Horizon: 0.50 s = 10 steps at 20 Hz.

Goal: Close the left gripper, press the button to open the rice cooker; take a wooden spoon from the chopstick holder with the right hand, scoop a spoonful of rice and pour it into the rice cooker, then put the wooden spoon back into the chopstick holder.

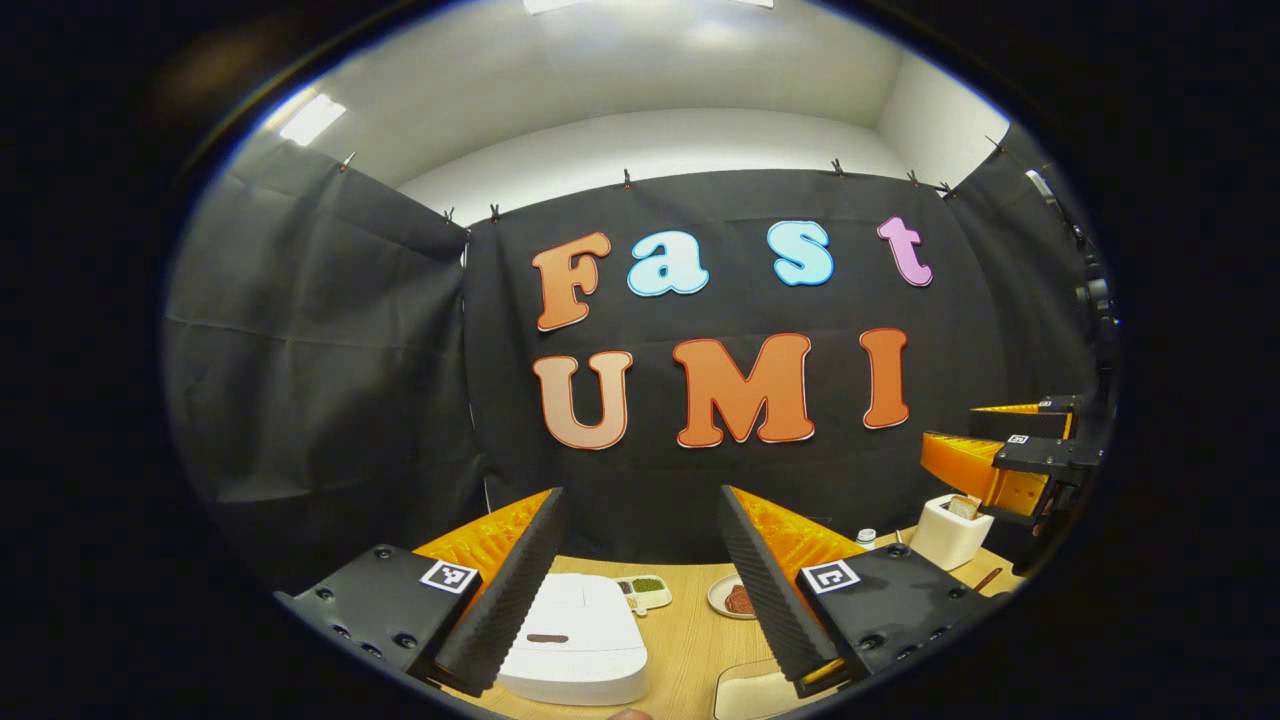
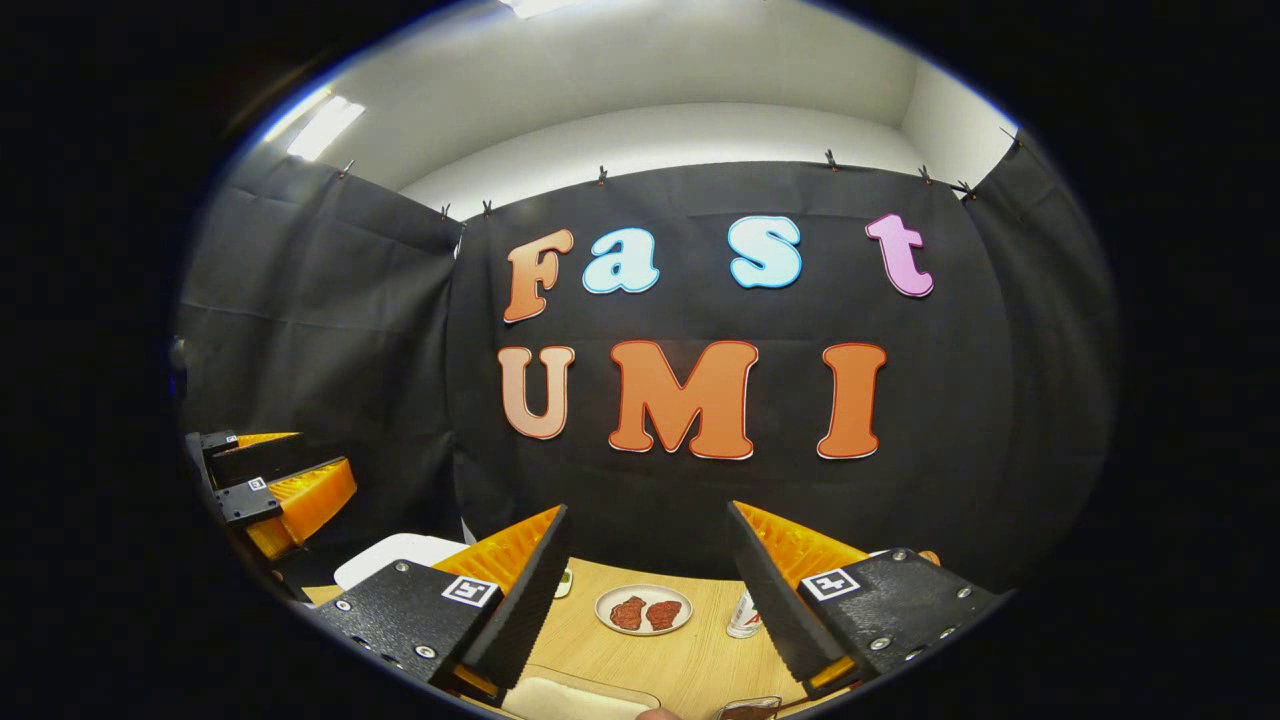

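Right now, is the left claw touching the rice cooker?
Apart. In the left gripper view the open left claw is raised above the table, and the closed white rice cooker lies below, between its fingers, untouched.

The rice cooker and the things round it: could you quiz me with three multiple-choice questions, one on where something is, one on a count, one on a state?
1. In the left gripper view, where does the rice cooker lie?
A. Between and below that gripper's fingers
B. On the floor
C. On top of the white holder

2. How many reddish pieces lie on the round plate in the right gripper view?
A. None
B. Two
C. Five

3. How is the rice cooker's lid?
A. Wide open
B. Taken off
C. Down, closed

Answers: 1 A, the white cooker sits on the wooden table under the left gripper. 2 B, two pieces lie side by side. 3 C, its flat top lies level.
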Available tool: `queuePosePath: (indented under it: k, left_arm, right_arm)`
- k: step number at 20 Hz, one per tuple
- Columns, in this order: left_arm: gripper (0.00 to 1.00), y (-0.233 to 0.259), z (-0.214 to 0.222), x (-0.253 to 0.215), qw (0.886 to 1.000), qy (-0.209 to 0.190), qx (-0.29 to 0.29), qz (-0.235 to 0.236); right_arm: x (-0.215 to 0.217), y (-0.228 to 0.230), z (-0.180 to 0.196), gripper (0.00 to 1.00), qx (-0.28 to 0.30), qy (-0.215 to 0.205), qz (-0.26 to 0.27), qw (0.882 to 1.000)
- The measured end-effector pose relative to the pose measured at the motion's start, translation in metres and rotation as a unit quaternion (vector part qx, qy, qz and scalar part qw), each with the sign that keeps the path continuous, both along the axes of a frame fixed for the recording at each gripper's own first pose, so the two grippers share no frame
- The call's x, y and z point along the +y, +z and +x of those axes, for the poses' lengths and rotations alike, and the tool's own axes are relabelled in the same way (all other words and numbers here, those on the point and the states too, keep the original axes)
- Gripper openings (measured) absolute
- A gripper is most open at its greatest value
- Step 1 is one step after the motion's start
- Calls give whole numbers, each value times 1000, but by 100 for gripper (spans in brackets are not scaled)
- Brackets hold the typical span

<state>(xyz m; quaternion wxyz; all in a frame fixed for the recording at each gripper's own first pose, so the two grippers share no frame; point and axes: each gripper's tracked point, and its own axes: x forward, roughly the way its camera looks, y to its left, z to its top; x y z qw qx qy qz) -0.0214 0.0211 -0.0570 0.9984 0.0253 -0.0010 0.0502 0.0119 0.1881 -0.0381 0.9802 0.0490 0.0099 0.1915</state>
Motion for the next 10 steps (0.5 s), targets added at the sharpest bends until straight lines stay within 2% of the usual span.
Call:
queuePosePath:
  k: [10]
  left_arm:
    - [100,-2,-1,4,1000,10,2,5]
  right_arm:
    - [4,-2,-2,95,-4,3,0,1000]
